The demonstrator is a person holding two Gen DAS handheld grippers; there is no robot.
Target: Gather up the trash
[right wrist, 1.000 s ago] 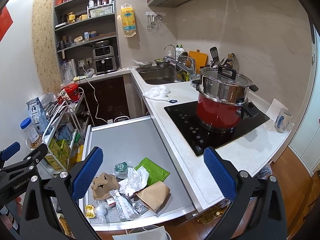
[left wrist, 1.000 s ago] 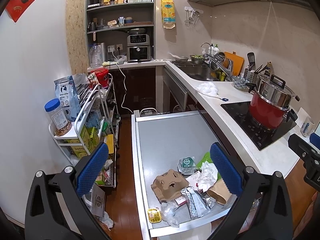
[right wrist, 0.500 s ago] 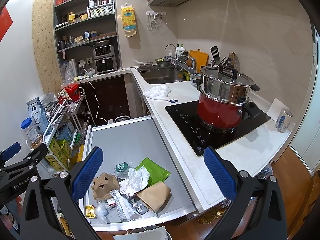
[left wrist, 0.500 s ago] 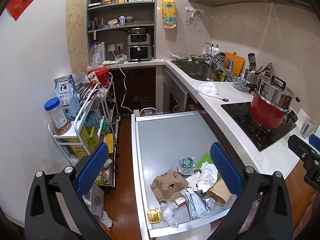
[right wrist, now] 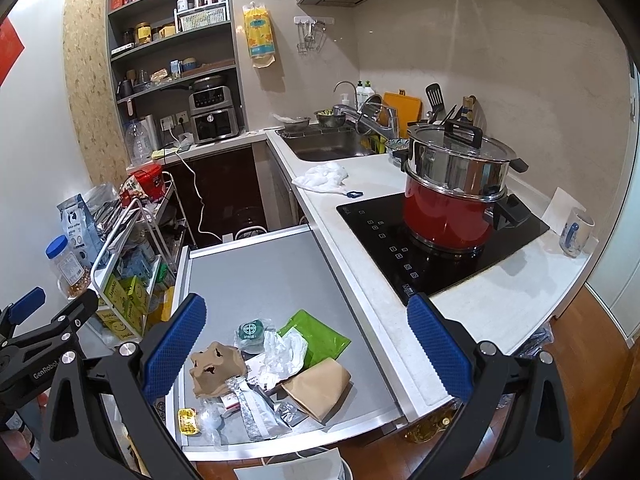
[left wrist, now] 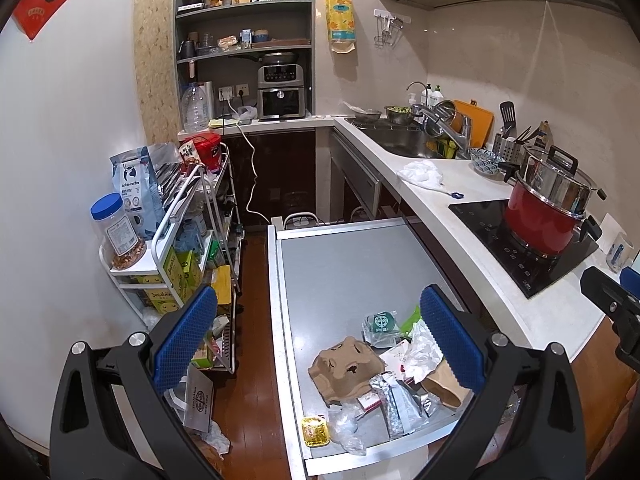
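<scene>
A heap of trash lies at the near end of a grey table [left wrist: 344, 264] [right wrist: 260, 272]: a brown cardboard cup carrier [left wrist: 346, 372] [right wrist: 216, 368], a brown paper bag [left wrist: 442, 384] [right wrist: 318, 386], a green wrapper [right wrist: 316, 338], crumpled white plastic [left wrist: 424, 350] [right wrist: 280, 354], a silver foil pouch [left wrist: 396, 404] [right wrist: 254, 412] and a small yellow packet [left wrist: 315, 432] [right wrist: 187, 420]. My left gripper [left wrist: 318, 338] is open and empty above the heap. My right gripper [right wrist: 306, 346] is open and empty above it too.
A white counter [right wrist: 360, 184] on the right carries a black hob [right wrist: 424, 248] with a red pot [right wrist: 448, 212], a mug [right wrist: 574, 232] and a white cloth [right wrist: 322, 176]. A loaded white trolley [left wrist: 180, 232] stands left of the table. Wooden floor [left wrist: 252, 320] runs between them.
</scene>
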